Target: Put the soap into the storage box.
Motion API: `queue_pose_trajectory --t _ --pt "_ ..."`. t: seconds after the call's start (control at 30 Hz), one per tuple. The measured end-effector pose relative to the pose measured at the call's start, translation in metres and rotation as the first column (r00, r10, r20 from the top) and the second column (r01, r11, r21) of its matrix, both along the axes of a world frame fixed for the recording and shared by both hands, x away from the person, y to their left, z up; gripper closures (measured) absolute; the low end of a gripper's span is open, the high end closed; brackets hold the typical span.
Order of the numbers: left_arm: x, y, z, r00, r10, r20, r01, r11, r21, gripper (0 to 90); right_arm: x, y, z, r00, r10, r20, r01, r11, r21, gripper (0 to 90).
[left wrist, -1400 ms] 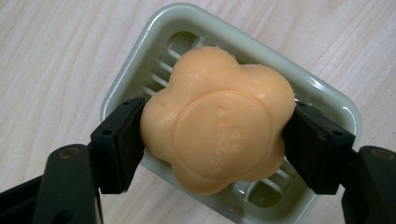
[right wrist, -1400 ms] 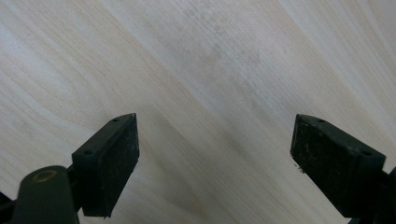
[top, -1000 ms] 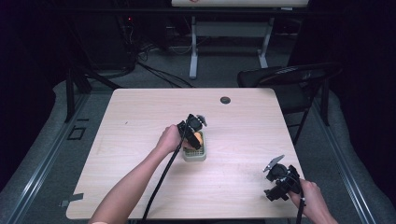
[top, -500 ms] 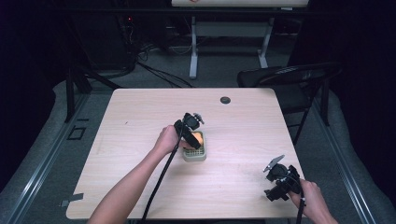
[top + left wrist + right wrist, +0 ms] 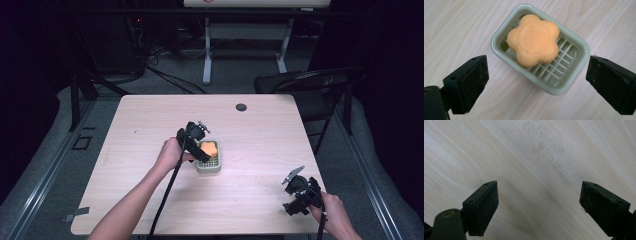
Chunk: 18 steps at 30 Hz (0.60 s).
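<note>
1. My left tongs [image 5: 536,82] are spread wide over the dish [image 5: 571,42], one black jaw to each side of it, gripping nothing. The jaw faces are flat, matte, rubbery-looking pads.
2. The dish is a pale green rounded rectangle with a smooth, glossy rim and a grid of thin bars across its floor. It sits near the middle of the surface [image 5: 150,120], turned at an angle to my left gripper view.
3. The soap [image 5: 533,40] lies in the dish, toward one end. It is orange, flower-shaped with rounded lobes, waxy and matte, with a raised round centre and faint stamped letters I cannot read.
4. In the high view, the left hand [image 5: 171,152] holds the tongs [image 5: 205,150] just above the dish [image 5: 209,167], soap [image 5: 209,148] showing beside them.
5. My right tongs [image 5: 539,205] are also wide open and hold nothing, with bare wood grain between the jaws. In the high view they [image 5: 289,197] sit by the near right corner, close to the front edge, well apart from the dish.
6. The surface is light wood laminate with fine streaked grain and rounded corners. A small dark round cap [image 5: 241,107] sits near the far edge.
7. Open room lies on every side of the dish, widest toward the left and far sides. A dark chair [image 5: 310,82] stands off the far right corner.
</note>
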State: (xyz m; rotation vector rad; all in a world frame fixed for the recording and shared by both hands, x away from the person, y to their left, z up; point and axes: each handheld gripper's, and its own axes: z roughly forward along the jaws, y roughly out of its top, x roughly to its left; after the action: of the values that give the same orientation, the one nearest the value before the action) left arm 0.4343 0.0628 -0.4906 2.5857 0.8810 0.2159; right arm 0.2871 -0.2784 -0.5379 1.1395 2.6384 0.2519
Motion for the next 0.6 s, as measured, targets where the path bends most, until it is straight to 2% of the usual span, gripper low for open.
queue_pose_trajectory --t 0.03,0.07,0.13,0.2,0.23,0.33,0.37,0.4,0.43,0.47,0.57,0.6 --pt "-0.002 0.002 0.002 0.9999 0.011 0.002 -0.011 0.9999 -0.006 4.4 0.000 0.000 0.000 1.0000 0.000 0.000 0.000 1.000 0.000 15.1" --pt "-0.005 0.005 0.003 0.9999 0.013 0.006 -0.013 0.9999 -0.009 4.1 0.001 0.000 0.003 0.9999 0.009 -0.007 -0.010 0.999 -0.044 15.1" --pt "-0.013 0.012 0.008 0.9997 0.020 0.015 -0.020 0.9997 -0.014 2.3 0.000 0.000 0.001 1.0000 0.002 -0.006 -0.002 1.000 -0.009 15.1" --pt "-0.016 0.014 0.009 0.9996 0.020 0.020 -0.020 0.9996 -0.019 2.0 0.000 0.001 0.001 1.0000 0.003 -0.007 -0.003 1.000 -0.017 15.1" --pt "-0.019 0.017 0.011 0.9996 0.020 0.020 -0.020 0.9997 -0.017 1.4 0.000 0.001 0.002 0.9999 0.008 -0.010 -0.008 0.999 -0.041 15.1" --pt "-0.033 0.027 0.016 0.9993 0.011 0.036 -0.010 0.9999 -0.006 0.8 0.000 0.001 0.002 0.9999 0.006 -0.009 -0.007 0.999 -0.033 15.1" --pt "-0.033 0.027 0.016 0.9993 0.011 0.036 -0.010 0.9999 -0.006 0.4 0.000 0.001 0.002 0.9999 0.006 -0.009 -0.007 0.999 -0.033 15.1" --pt "-0.041 0.032 0.017 0.9992 0.006 0.039 -0.006 1.0000 -0.007 0.3 0.000 0.001 0.002 0.9999 0.007 -0.010 -0.008 0.999 -0.039 15.1" --pt "-0.041 0.032 0.017 0.9992 0.006 0.039 -0.006 1.0000 -0.007 0.3 0.000 0.001 0.002 0.9999 0.007 -0.010 -0.008 0.999 -0.039 15.1" --pt "-0.049 0.038 0.017 0.9992 0.007 0.039 -0.007 1.0000 0.001 0.2 0.000 0.001 0.002 0.9999 0.006 -0.009 -0.006 0.999 -0.037 15.1" --pt "-0.058 0.044 0.017 0.9990 0.007 0.043 -0.007 1.0000 -0.001 0.2 0.000 0.001 0.001 0.9999 0.006 -0.011 -0.007 0.999 -0.037 15.1" --pt "-0.066 0.051 0.016 0.9985 0.011 0.053 -0.011 0.9999 0.003 0.2 0.001 0.001 0.001 0.9999 0.008 -0.013 -0.009 0.999 -0.038 15.1"
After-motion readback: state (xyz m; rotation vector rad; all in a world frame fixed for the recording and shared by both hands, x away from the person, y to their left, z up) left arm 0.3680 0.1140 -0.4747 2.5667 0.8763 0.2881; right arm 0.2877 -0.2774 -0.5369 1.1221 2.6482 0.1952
